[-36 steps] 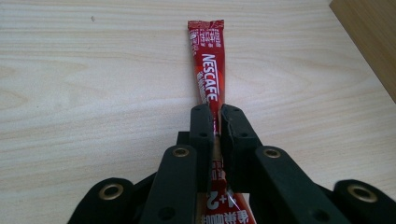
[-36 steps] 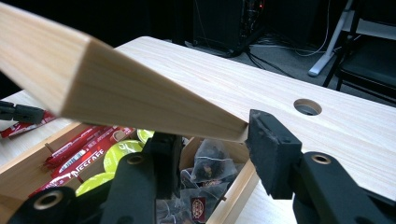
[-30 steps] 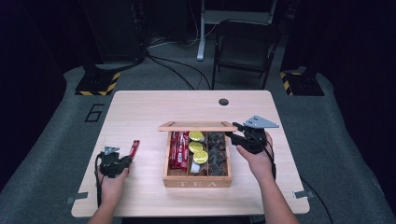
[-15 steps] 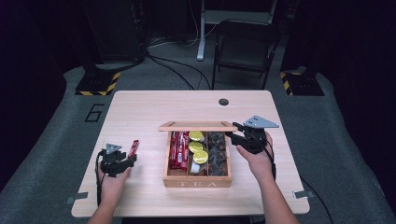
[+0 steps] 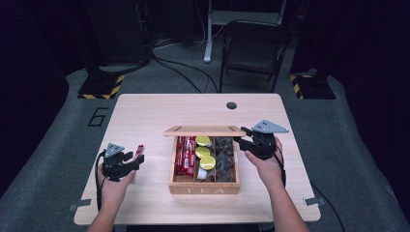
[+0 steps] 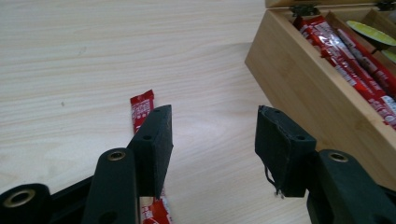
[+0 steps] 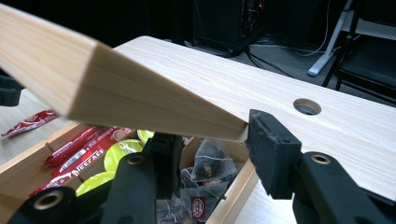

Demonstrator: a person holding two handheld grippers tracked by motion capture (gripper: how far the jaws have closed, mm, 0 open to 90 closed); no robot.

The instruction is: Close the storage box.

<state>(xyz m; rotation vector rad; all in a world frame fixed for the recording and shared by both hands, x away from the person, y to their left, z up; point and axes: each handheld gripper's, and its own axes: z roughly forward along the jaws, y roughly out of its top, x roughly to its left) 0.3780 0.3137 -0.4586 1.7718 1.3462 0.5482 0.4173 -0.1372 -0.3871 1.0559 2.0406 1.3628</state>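
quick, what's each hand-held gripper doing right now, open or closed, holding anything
Left hand-held gripper: open, jaws just opened, nothing between them; red packet lies on the table.
Right hand-held gripper: shut on the wooden box lid, holding it up.

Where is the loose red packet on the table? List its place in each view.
High view: red packet at left-centre, on the table left of the box.
Left gripper view: bottom-centre, partly behind one jaw.
Right gripper view: far left edge, under the lid.
Shared landmark: the box.
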